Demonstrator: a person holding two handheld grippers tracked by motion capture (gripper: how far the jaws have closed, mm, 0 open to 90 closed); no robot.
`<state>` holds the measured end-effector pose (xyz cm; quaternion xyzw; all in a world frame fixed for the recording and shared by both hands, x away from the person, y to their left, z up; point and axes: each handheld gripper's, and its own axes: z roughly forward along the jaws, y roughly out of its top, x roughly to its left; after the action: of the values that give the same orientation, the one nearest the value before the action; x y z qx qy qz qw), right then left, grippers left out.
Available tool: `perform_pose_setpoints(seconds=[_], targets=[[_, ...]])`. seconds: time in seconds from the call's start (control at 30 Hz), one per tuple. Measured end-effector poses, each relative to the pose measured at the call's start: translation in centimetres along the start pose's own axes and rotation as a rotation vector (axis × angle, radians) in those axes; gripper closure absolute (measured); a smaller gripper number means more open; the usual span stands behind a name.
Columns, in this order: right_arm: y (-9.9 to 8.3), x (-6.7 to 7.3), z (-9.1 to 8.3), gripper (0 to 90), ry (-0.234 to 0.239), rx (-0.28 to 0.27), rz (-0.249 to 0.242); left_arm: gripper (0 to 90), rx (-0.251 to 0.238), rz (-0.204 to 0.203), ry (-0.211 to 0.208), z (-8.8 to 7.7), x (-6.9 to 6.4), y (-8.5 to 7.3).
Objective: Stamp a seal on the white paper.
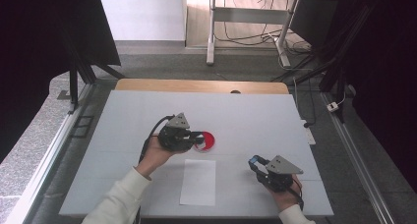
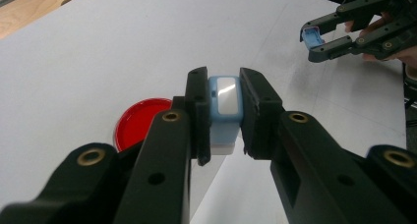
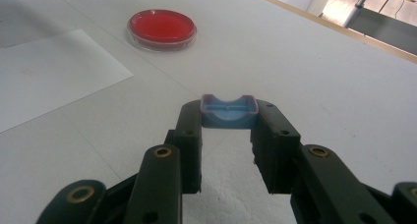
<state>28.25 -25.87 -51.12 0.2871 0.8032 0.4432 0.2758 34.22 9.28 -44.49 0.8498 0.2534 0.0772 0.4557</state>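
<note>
The left hand-held gripper is clenching a blue-and-white stamp body above the red dish, while the right hand-held gripper is clenching its blue cap well apart over the surface, so the stamp should be lowered squarely without tilting.

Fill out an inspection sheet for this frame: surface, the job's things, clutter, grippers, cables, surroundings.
Surface: white table top, wooden edge at the far side.
Job's things: blue-and-white stamp body between the left jaws; blue cap between the right jaws; the two are apart.
Clutter: red round dish beside the left gripper; white sheet of paper at the near edge.
Grippers: left gripper shut on the stamp body; right gripper shut on the cap.
Cables: black cable trails from the left gripper.
Surroundings: desk legs and floor wires beyond the table.
</note>
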Motion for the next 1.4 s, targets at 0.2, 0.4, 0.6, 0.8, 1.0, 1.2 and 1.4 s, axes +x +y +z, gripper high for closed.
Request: perform_pose_setpoints(seconds=[0.2, 0.4, 0.6, 0.8, 1.0, 1.2, 1.4], targets=[[0.0, -0.1, -0.1, 65.4, -0.003, 0.002, -0.001, 74.8, 0.004, 0.008, -0.007, -0.3, -0.4, -0.2], [0.0, 0.0, 0.0, 65.4, -0.003, 0.000, 0.000, 74.7, 0.008, 0.011, -0.021, -0.4, -0.7, -0.4], [0.0, -0.1, -0.1, 65.4, -0.004, -0.002, 0.001, 74.6, 0.009, 0.012, -0.027, -0.8, -0.9, -0.7], [0.0, 0.0, -0.1, 65.4, -0.003, 0.001, 0.002, 74.6, 0.011, 0.006, -0.030, -0.9, -0.9, -1.1], [0.0, 0.0, -0.1, 65.4, -0.006, 0.004, 0.003, 74.5, 0.015, 0.000, -0.032, -1.1, -1.0, -1.5], [0.0, 0.0, -0.1, 65.4, -0.006, 0.004, 0.002, 74.5, 0.021, -0.003, -0.038, -1.3, -1.1, -2.0], [0.0, 0.0, -0.1, 65.4, -0.004, 0.004, 0.002, 74.5, 0.022, -0.001, -0.049, -1.4, -1.4, -2.3]])
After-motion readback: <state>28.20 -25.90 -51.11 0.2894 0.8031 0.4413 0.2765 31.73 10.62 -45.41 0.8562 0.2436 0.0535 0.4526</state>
